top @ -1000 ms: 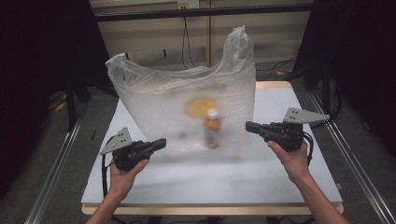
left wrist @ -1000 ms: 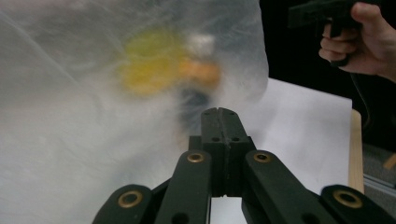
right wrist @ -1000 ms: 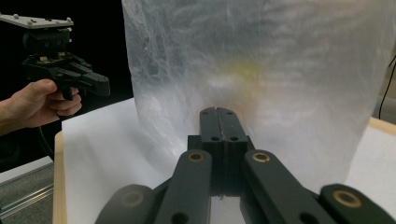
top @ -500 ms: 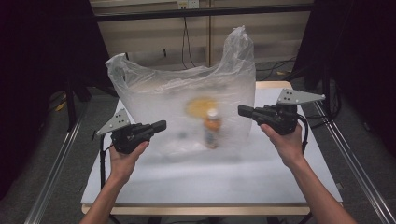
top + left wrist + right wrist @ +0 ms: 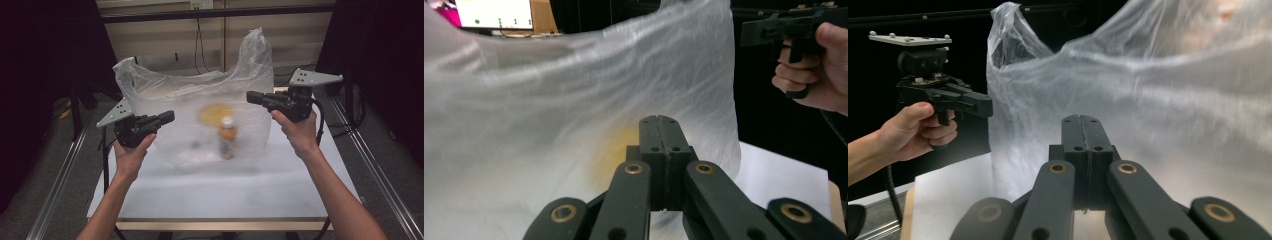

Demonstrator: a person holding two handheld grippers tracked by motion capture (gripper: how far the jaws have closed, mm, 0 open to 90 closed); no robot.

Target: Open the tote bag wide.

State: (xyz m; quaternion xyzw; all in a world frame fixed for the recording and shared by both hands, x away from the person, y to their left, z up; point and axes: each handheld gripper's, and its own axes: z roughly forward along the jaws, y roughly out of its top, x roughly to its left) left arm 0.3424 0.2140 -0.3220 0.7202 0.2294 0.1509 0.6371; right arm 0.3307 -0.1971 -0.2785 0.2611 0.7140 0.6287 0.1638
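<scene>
Bag (image 5: 200, 110) (clear plastic) stands between left claw (image 5: 167, 118) and right claw (image 5: 251, 97), both closed empty.

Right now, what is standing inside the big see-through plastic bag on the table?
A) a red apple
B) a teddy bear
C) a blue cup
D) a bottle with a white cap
D: in the high view, a small bottle with a white cap stands upright behind the cloudy wall of the plastic bag.
</scene>
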